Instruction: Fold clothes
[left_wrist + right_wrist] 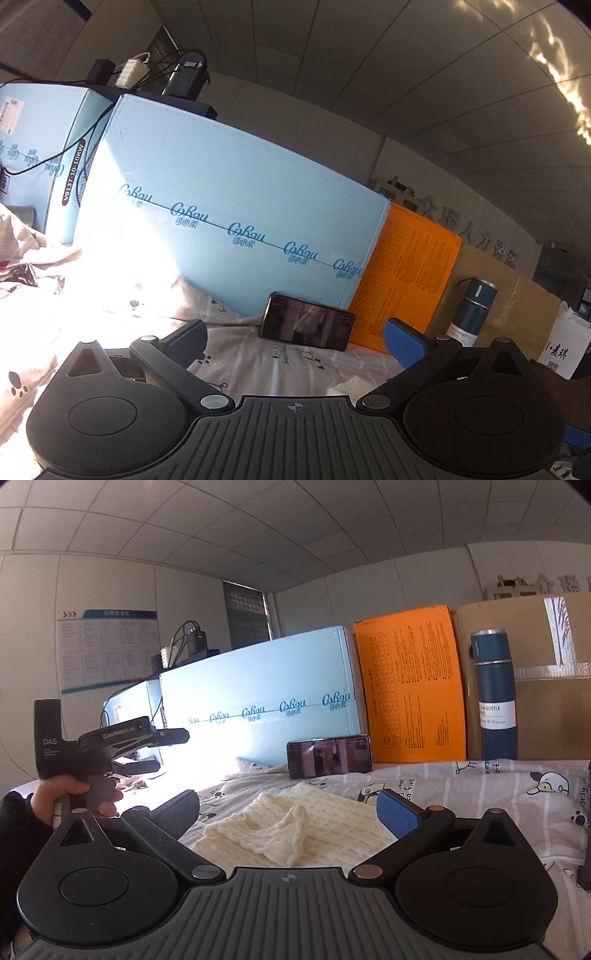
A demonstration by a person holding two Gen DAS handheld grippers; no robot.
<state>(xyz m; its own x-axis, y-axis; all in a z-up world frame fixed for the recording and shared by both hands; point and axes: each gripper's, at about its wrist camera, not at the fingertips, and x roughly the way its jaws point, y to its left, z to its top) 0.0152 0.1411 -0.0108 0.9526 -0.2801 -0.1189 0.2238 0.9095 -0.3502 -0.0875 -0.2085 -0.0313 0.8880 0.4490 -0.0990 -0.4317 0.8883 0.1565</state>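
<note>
Lower centre of the right wrist view: right gripper (291, 810), fingers spread wide and holding nothing, one dark pad at lower left, one blue pad (397, 814) at lower right. Between and just beyond them, a cream knitted garment (295, 829), crumpled, lying on a pale bedsheet (480, 794) printed with cartoon dogs and paw marks. Fingertips near the knit on either side; touching or not, hard to tell from this angle.

Left edge of the same frame: left gripper (147, 749), seen side-on, gripped at its handle by a hand (70, 794), raised above the sheet and well apart from the garment. Released as well, shown best in the left wrist view: left gripper (295, 341) with both fingers splayed, nothing between them but sheet (288, 362). Small cream patch at lower centre-right there (349, 387), probably an edge of the same knit, though too little visible to be sure. Strong glare over the left half of that frame, detail washed out.

Middle of both frames: a phone (330, 756) propped on its long side against a light blue carton (258, 679). Right of it, an orange box (410, 686), then a brown cardboard box (546, 716) with a dark teal vacuum bottle (494, 698) standing upright in front. Atop the blue carton, upper left: black adapters and cables (159, 74).
</note>
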